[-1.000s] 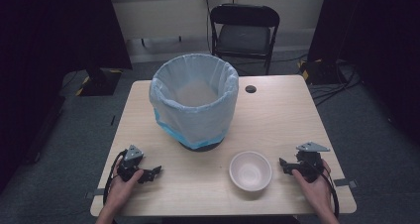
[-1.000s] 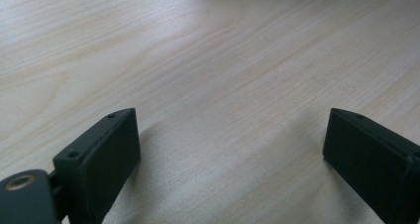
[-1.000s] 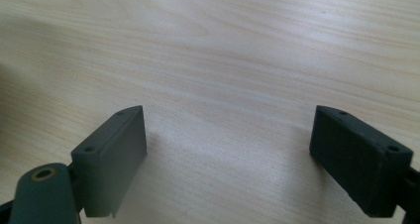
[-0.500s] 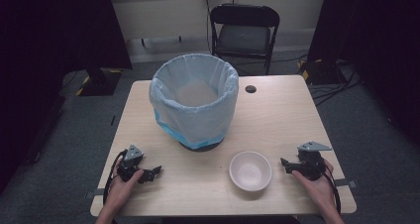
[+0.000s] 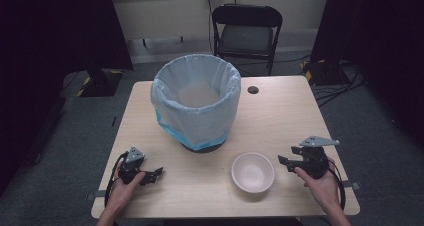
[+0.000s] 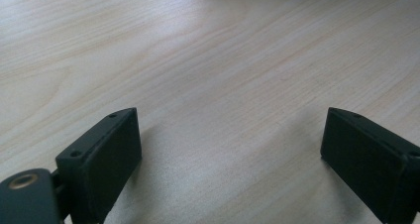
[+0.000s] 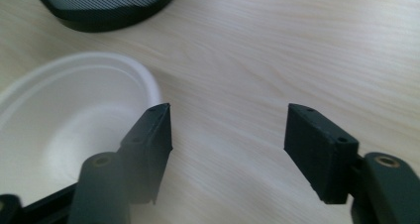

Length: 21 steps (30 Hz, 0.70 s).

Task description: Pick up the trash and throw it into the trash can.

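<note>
The right claw (image 5: 286, 162) hangs just above the pale wooden worktop (image 5: 280, 116), its jaws having just been closing yet still apart, with bare wood between them. The round white paper bowl (image 5: 253, 172) sits just beside its tips, untouched. The left claw (image 5: 156, 173) rests wide, well apart from the bowl, with the plastic-lined black mesh bin (image 5: 196, 102) beyond it.

A plain white round paper bowl (image 5: 253, 172) sits on a pale, wood-grain worktop (image 5: 280, 116). The black mesh wastebasket (image 5: 196, 103) wears a translucent pale-blue plastic liner. Both claws, left (image 5: 156, 173) and right (image 5: 283, 161), are matt black; a black folding chair (image 5: 247, 33) stands behind.
</note>
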Available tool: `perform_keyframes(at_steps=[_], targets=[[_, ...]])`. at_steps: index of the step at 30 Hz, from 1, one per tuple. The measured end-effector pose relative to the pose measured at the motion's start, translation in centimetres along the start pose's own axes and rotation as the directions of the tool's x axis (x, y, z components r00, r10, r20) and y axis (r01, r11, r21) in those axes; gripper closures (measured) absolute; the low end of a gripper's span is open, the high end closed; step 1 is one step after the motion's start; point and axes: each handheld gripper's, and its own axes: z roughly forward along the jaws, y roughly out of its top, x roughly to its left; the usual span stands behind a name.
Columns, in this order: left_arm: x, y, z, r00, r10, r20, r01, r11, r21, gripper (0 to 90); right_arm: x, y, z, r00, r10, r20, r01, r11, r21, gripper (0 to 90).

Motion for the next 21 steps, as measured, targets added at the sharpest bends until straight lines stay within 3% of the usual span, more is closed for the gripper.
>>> perform_keyframes(at_steps=[1, 5, 8, 10, 13, 17, 21], targets=[[0.0, 0.0, 0.0, 1.0000, 0.002, 0.001, -0.002, 1.0000, 0.002, 8.6, 0.5, 0.6, -0.1, 0.9993, -0.020, -0.032, 0.020, 1.000, 0.009, 36.4], [-0.2, -0.1, -0.1, 1.0000, -0.002, 0.005, 0.002, 1.0000, -0.001, 8.8, 2.1, 1.8, 0.3, 0.9957, -0.062, -0.070, 0.063, 0.998, 0.016, 38.1], [-0.2, -0.1, -0.1, 1.0000, 0.000, 0.005, 0.000, 1.0000, 0.000, 8.9, 2.9, 2.0, 1.5, 0.9889, -0.084, -0.122, 0.089, 0.995, 0.036, 35.1], [-0.2, -0.1, -0.1, 1.0000, -0.001, 0.005, 0.001, 1.0000, -0.002, 8.8, 3.6, 2.0, 2.9, 0.9857, -0.103, -0.133, 0.114, 0.990, 0.082, 33.6], [-0.1, -0.1, -0.1, 1.0000, 0.005, 0.006, -0.005, 1.0000, -0.001, 8.7, 3.8, 2.0, 3.7, 0.9848, -0.108, -0.136, 0.123, 0.986, 0.108, 32.8], [-0.1, -0.1, -0.1, 0.9999, 0.009, 0.008, -0.009, 1.0000, 0.001, 8.5, 3.5, 1.6, 4.8, 0.9844, -0.124, -0.125, 0.140, 0.982, 0.125, 24.3], [-0.1, -0.1, -0.1, 0.9998, 0.012, 0.013, -0.012, 0.9999, 0.002, 8.2, 2.9, 1.3, 5.8, 0.9836, -0.095, -0.153, 0.120, 0.979, 0.163, 33.0]])
